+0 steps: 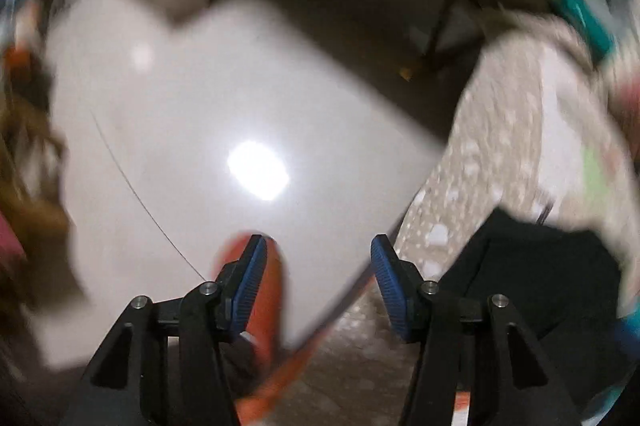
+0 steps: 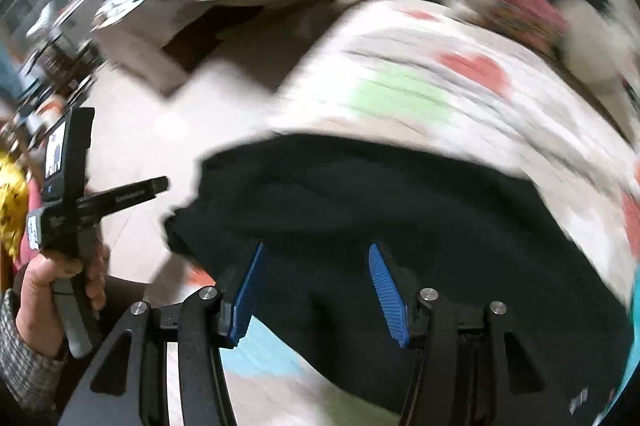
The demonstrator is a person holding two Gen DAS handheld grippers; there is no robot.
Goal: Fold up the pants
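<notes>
Right hand-held gripper (image 2: 316,290) gapes empty right over the black pants (image 2: 400,209).
Left hand-held gripper (image 1: 318,282), also wide and empty, sees them at four o'clock; pants run nine-to-three.

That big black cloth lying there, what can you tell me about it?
The black pants look like soft, matte, dark fabric, bunched rather than laid flat, with a rounded, lumpy edge at their left. They lie on a pale bedspread printed with red and green patches, near its edge by the glossy floor. The right gripper hangs open just above them; contact is unclear. Blur hides seams and details.
</notes>
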